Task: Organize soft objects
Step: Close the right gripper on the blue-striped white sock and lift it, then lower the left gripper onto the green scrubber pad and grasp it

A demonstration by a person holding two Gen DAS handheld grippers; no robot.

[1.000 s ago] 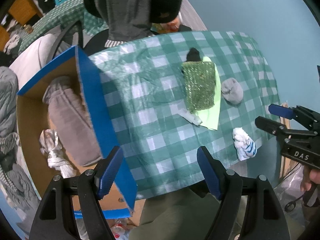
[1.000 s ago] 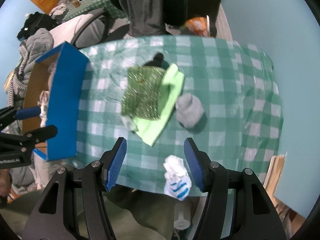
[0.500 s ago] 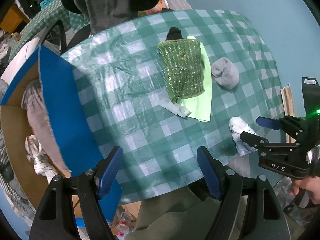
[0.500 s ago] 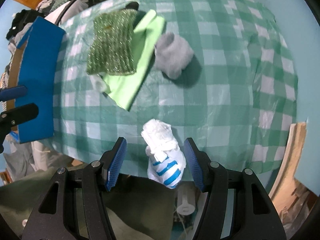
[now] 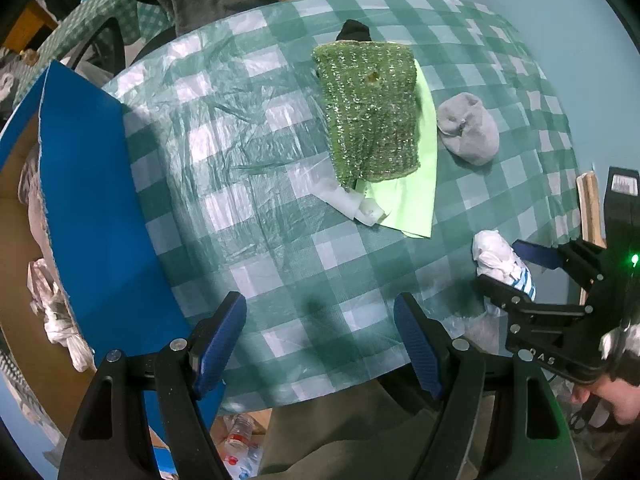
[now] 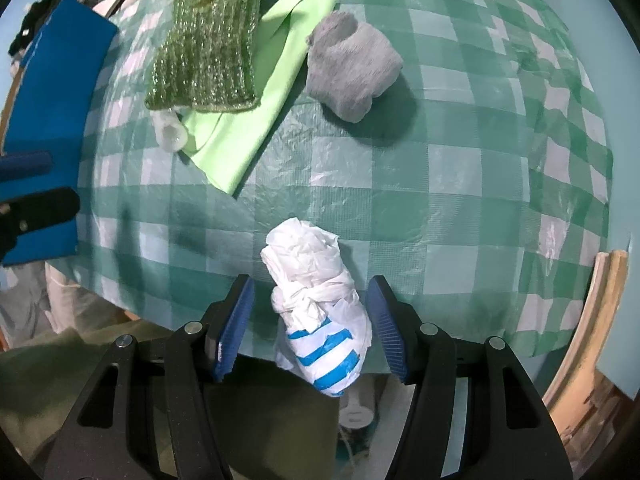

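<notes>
With the right tongs apart astride the knotted white-and-blue bag at the counter near edge, and the left tongs apart over bare cloth, a shallow pinch could nudge the bag overboard.

wall: pale blue, on your right | table: round, green-checked cloth (creased plastic) | second checked table: far left | wood boards: leaning at the wall
</notes>
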